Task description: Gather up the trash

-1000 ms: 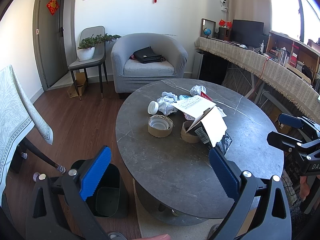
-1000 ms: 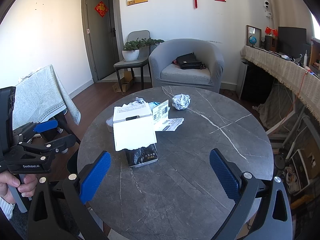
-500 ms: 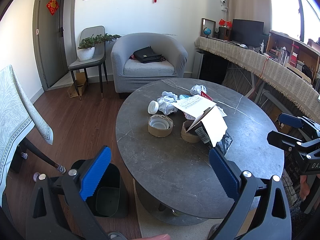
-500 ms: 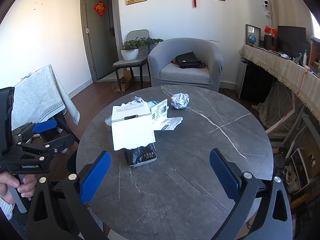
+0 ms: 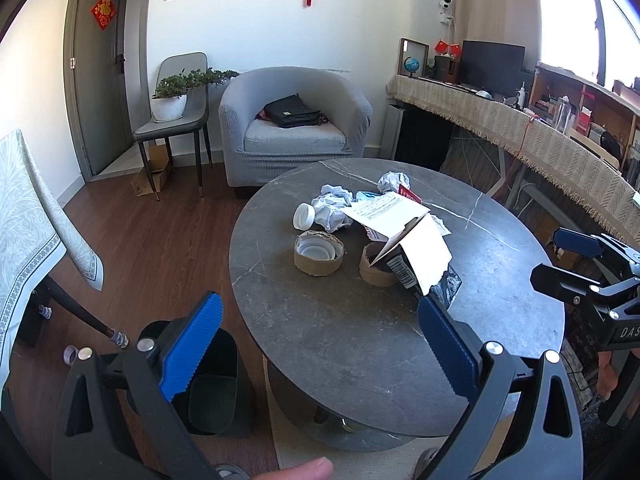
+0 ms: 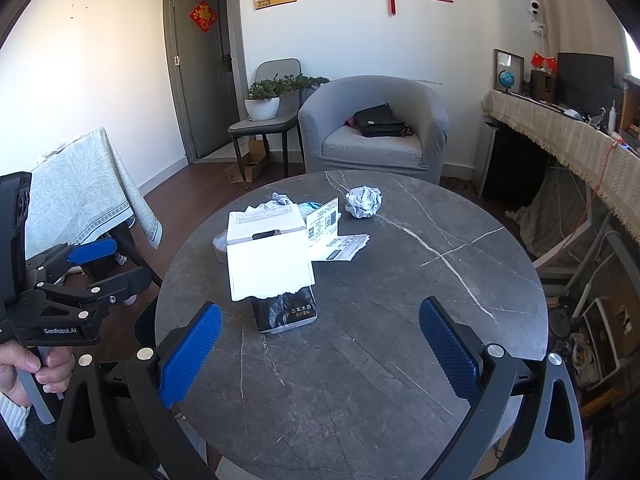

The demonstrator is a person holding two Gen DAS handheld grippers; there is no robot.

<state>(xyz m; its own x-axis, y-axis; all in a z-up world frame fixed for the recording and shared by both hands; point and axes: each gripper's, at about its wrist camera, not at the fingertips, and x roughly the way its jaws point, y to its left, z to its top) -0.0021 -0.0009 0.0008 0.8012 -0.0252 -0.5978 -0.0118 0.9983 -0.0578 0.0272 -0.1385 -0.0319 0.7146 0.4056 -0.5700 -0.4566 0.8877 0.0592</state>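
Trash lies on the round dark marble table (image 5: 360, 332): an open white and black carton (image 5: 404, 236), two brown tape rolls (image 5: 318, 254), a white lid (image 5: 304, 216), crumpled paper balls (image 5: 394, 182) and leaflets (image 6: 340, 246). The carton (image 6: 272, 264) and a paper ball (image 6: 364, 202) also show in the right wrist view. My left gripper (image 5: 316, 344) is open and empty at the table's near left edge. My right gripper (image 6: 320, 344) is open and empty over the table's near side. A dark bin (image 5: 208, 396) stands on the floor left of the table.
A grey armchair (image 5: 296, 128) with a black bag stands behind the table. A chair with a potted plant (image 5: 172, 100) is by the door. A cloth-covered table (image 5: 24, 232) is at the left, a fringed counter (image 5: 520, 132) at the right.
The right wrist view has drifted slightly, the table shifting a little left. The left gripper has barely moved. Both grippers stay open.
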